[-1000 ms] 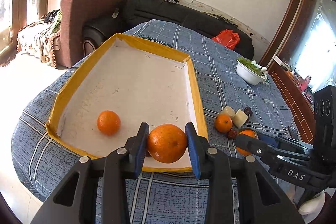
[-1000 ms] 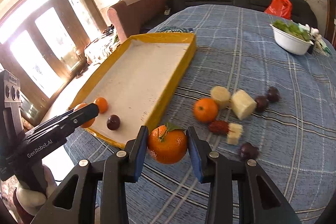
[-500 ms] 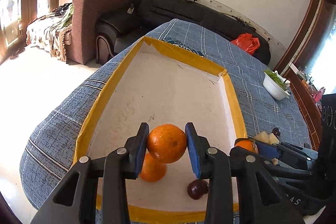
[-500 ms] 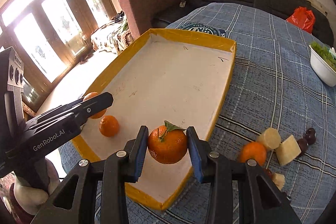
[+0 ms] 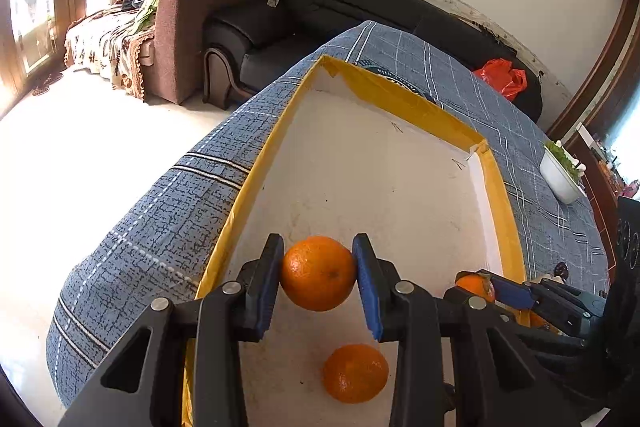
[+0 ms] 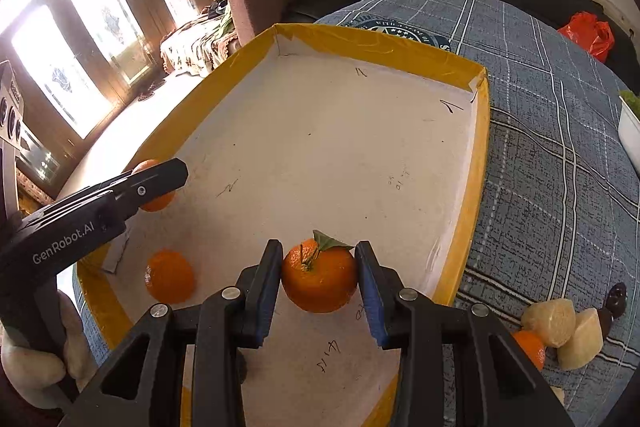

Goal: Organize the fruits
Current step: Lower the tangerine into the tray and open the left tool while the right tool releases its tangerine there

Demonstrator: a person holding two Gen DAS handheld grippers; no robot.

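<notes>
My left gripper [image 5: 318,277] is shut on a plain orange [image 5: 318,273] and holds it above the near left part of the yellow-rimmed white tray [image 5: 400,99]. My right gripper [image 6: 319,279] is shut on an orange with a green leaf [image 6: 319,279] above the tray's near middle [image 6: 376,45]. A loose orange [image 5: 355,373] lies on the tray floor below the left gripper; it also shows in the right wrist view [image 6: 170,277]. The left gripper [image 6: 160,183] shows at the left of the right wrist view, the right gripper [image 5: 476,285] at the right of the left wrist view.
The tray sits on a table with a blue checked cloth [image 6: 560,155]. Right of the tray lie a small orange [image 6: 530,347], pale fruit chunks [image 6: 560,323] and dark fruits [image 6: 618,297]. A white bowl of greens [image 5: 560,173] stands farther right. Sofas stand behind the table.
Both grippers have moved forward and left over the tray, each still holding its orange. The loose orange now lies below and nearer than the left gripper.
</notes>
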